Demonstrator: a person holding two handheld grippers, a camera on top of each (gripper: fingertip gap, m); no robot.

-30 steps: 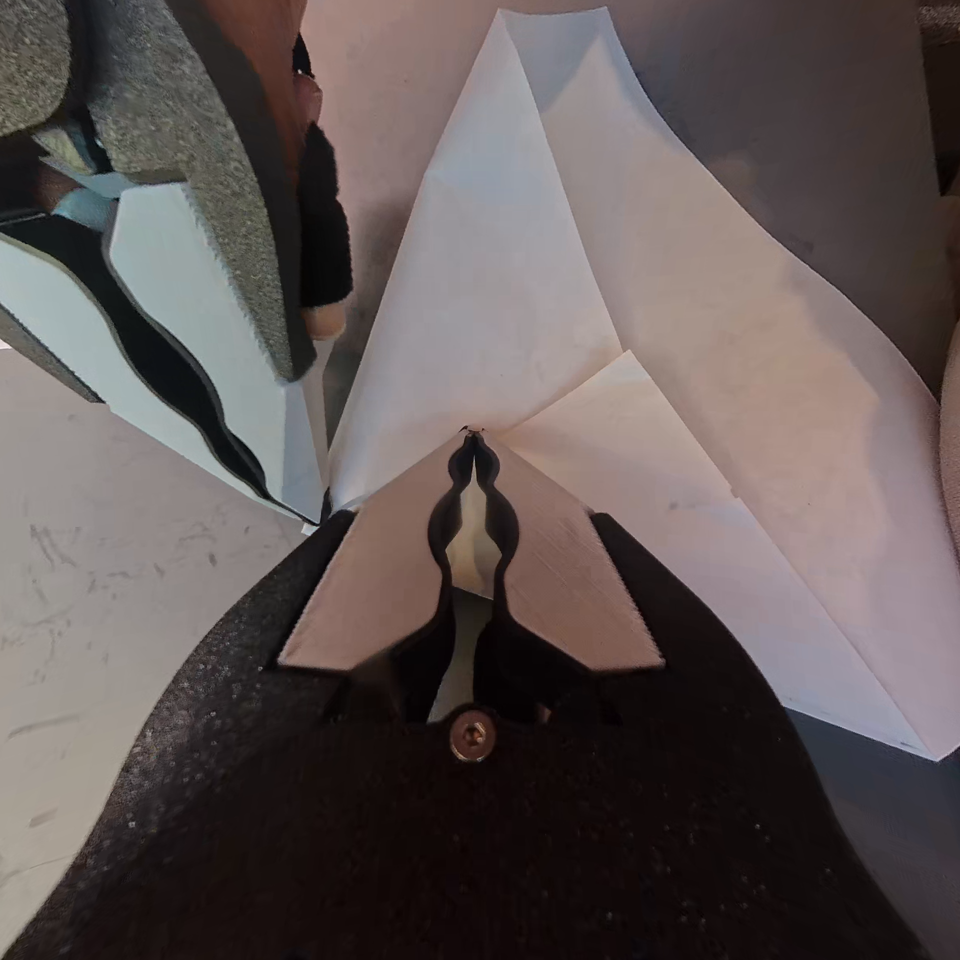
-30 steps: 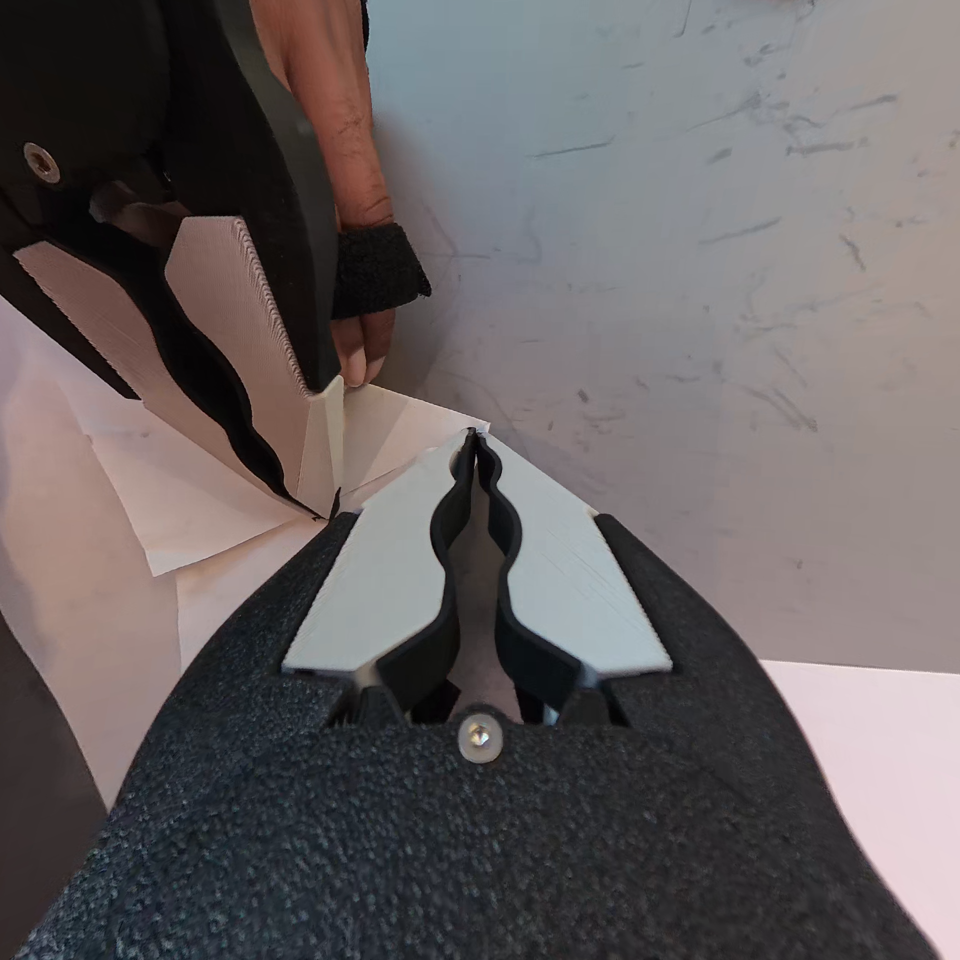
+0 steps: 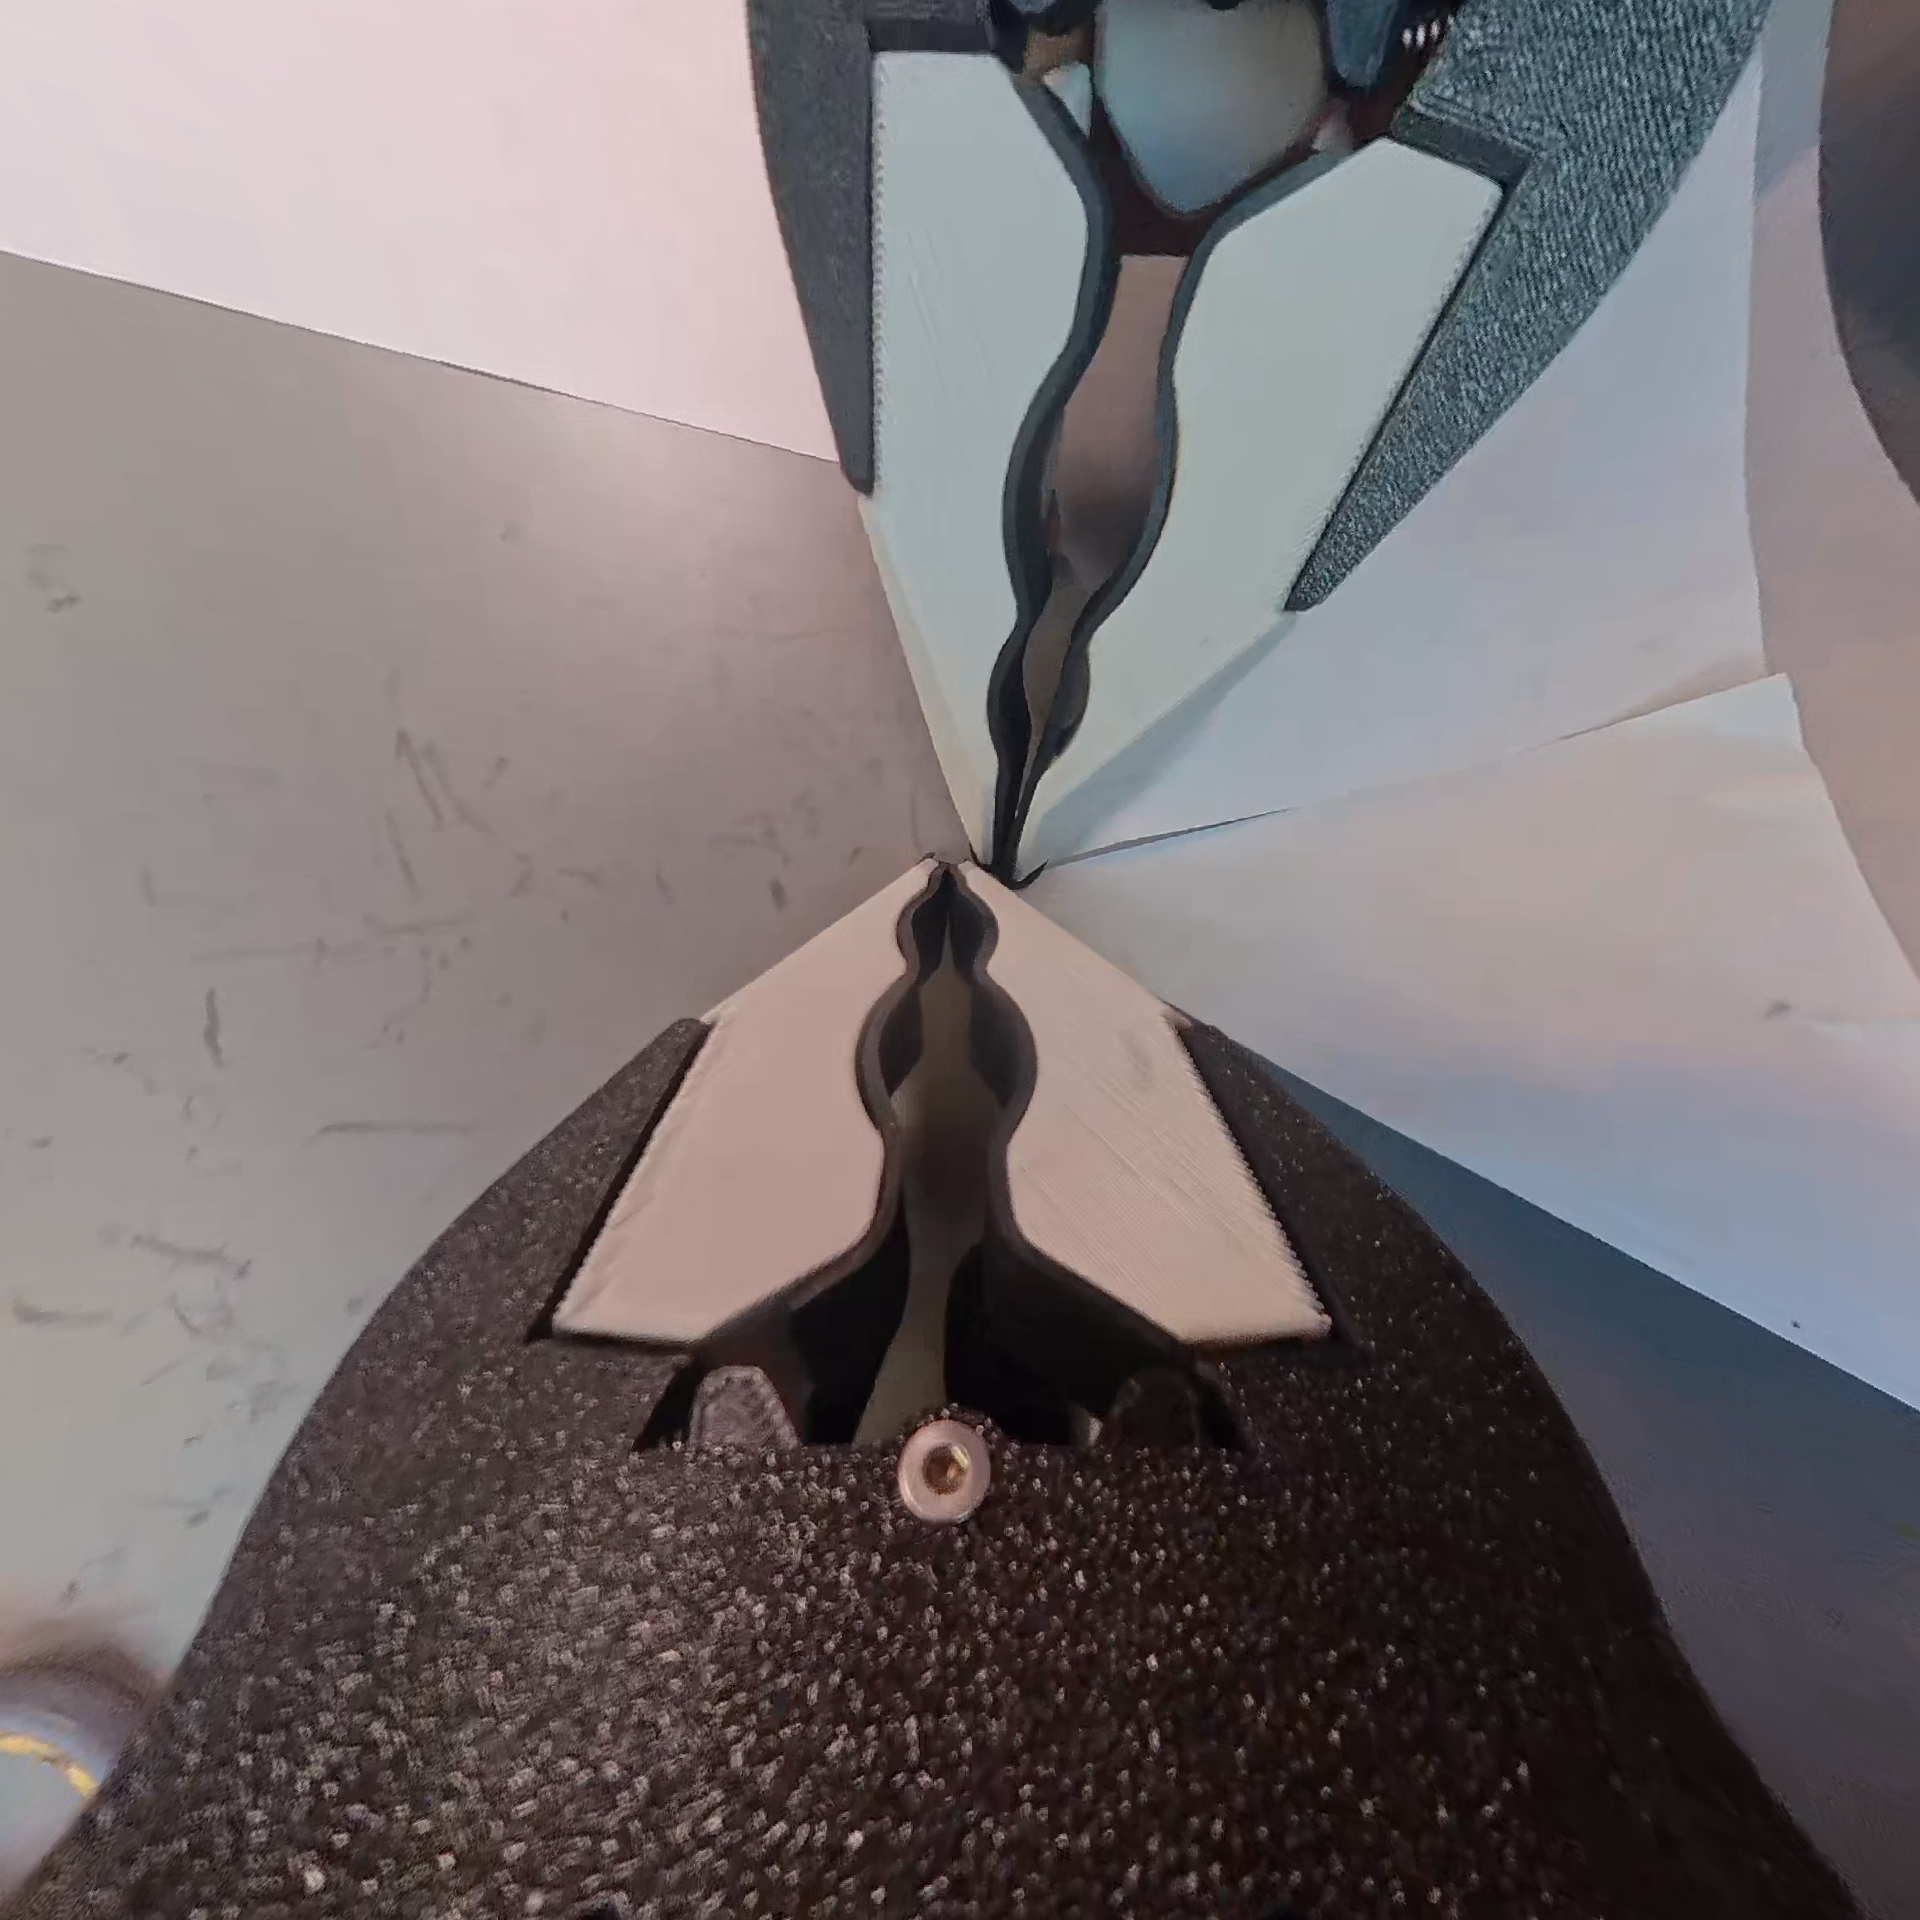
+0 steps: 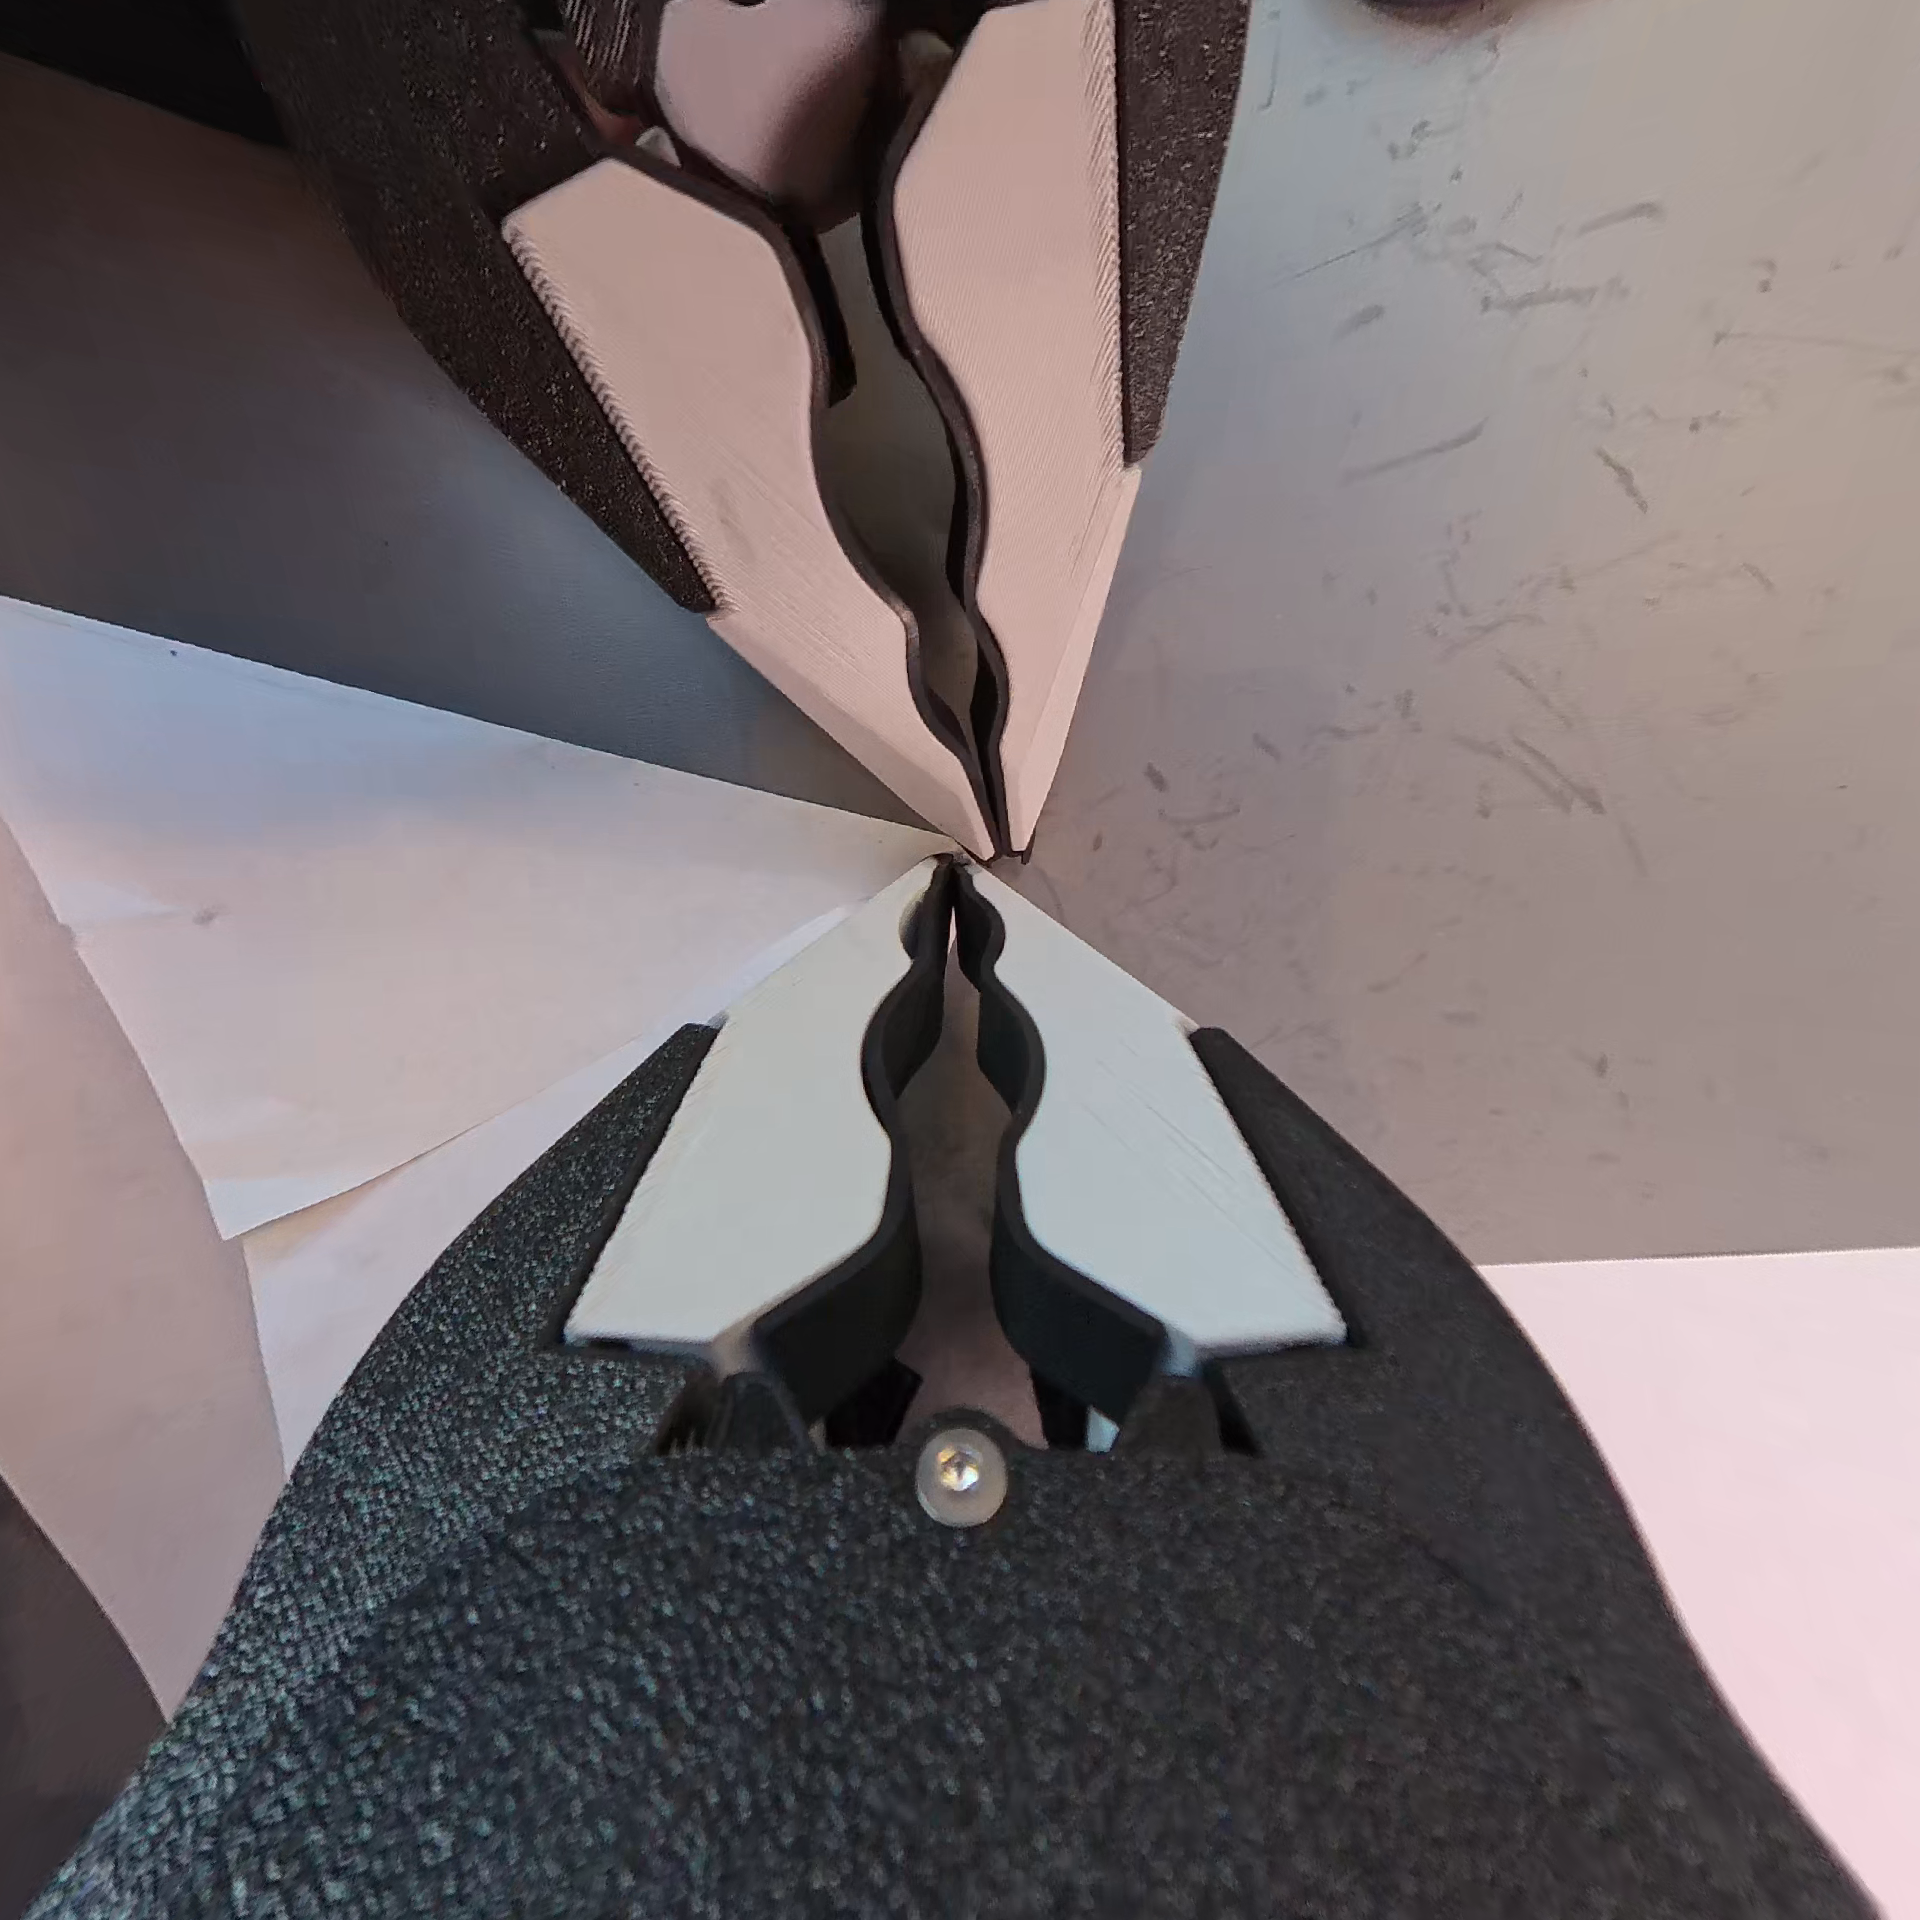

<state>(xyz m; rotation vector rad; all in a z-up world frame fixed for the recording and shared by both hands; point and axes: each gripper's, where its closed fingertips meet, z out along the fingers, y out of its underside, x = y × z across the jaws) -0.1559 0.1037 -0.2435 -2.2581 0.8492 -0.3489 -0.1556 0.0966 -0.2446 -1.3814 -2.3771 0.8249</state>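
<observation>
Your left gripper (image 3: pixel 945 873) and right gripper (image 4: pixel 951 868) meet tip to tip, each with fingers closed on the same corner of the folded white paper sheet (image 4: pixel 364 935). The sheet spreads away over the scratched grey table (image 3: pixel 416 779), its far edges curling up.

a folded white paper sheet (image 3: pixel 1507 935) lies on a scratched grey tabletop (image 3: pixel 416 779); its creases meet at one point

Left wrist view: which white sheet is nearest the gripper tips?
The creased sheet on the right, folds meeting at the left gripper tips; the flat one lies farther, top left.
</observation>
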